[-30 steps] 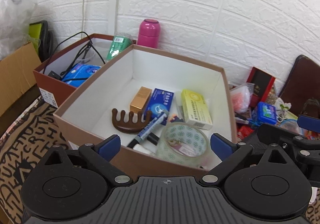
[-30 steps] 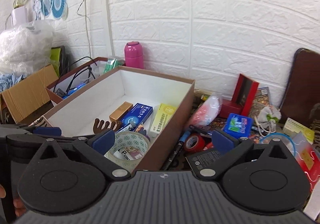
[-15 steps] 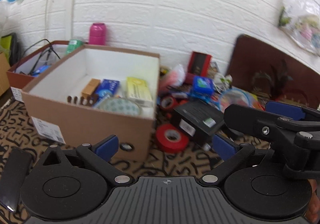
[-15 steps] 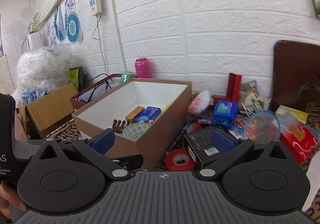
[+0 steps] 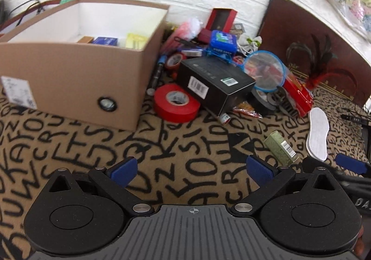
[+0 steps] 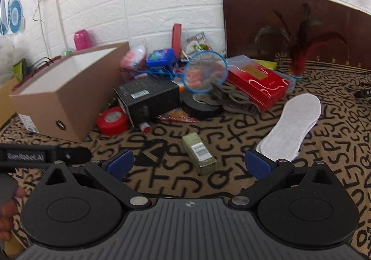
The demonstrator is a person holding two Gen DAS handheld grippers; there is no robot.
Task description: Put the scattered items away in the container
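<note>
The brown cardboard box (image 5: 76, 69) at ten o'clock holds an orange carton, a blue box (image 5: 105, 40) and a yellow box (image 5: 136, 40). Both grippers, left (image 5: 191, 170) and right (image 6: 189, 163), are spread wide and hold nothing. They have pulled back from over the box since a second ago; a green carton (image 6: 199, 153) now lies at twelve o'clock before the right one.
</note>
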